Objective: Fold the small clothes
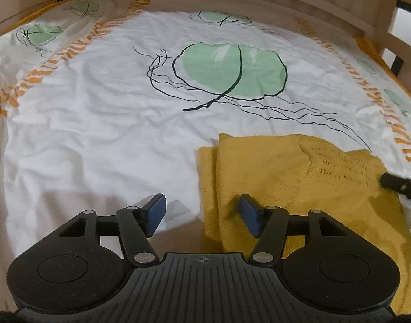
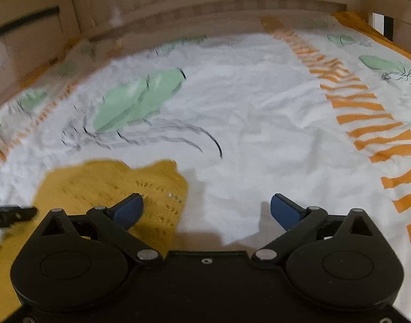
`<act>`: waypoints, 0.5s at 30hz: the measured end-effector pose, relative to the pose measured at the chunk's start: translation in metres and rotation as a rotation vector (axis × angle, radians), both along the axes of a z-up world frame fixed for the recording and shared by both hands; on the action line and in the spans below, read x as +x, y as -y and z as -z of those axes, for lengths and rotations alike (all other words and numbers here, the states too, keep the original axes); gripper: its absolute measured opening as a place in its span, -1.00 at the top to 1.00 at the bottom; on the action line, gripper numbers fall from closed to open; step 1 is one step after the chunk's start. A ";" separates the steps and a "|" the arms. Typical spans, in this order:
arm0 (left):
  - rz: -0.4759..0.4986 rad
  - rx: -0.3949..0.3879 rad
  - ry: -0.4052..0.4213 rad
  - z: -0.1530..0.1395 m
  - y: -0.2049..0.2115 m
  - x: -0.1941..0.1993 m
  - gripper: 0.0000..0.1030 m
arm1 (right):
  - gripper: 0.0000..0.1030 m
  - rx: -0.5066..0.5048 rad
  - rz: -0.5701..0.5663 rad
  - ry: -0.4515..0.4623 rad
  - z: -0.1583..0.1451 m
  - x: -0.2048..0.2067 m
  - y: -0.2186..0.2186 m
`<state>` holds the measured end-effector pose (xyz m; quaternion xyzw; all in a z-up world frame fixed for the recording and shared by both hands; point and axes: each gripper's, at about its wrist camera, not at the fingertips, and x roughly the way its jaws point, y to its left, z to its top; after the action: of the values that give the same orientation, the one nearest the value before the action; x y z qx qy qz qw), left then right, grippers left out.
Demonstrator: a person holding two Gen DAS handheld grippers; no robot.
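Left wrist view shows my left tool (image 1: 201,216) with its jaws apart and empty, one blue pad over the folded edge of the yellow knit garment (image 1: 299,183). My right tool (image 2: 206,210) is spread wide, holding nothing. I judge this piece folded and released on the bed cover (image 1: 97,123); no other clothes are visible.

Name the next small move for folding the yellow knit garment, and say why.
Probably lift both away: the left hand-held gripper and right hand-held gripper stand open and empty, and the mustard-yellow knitted garment already lies doubled, edges stacked, on the white printed bedsheet.
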<state>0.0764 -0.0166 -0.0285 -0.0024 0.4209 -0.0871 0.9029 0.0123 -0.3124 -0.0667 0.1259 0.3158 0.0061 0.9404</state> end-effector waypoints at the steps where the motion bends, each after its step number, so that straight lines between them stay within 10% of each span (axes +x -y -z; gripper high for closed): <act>1: -0.004 0.010 0.000 -0.003 0.000 -0.002 -0.17 | -0.99 0.002 0.002 0.022 -0.006 -0.006 0.000; 15: -0.001 0.159 0.003 -0.034 0.018 -0.033 -0.42 | -0.99 0.010 -0.047 0.091 -0.050 -0.078 -0.012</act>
<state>0.0434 -0.0346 0.0058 0.0694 0.4251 -0.0531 0.9009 -0.0654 -0.3006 -0.0165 0.1228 0.2754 0.0358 0.9528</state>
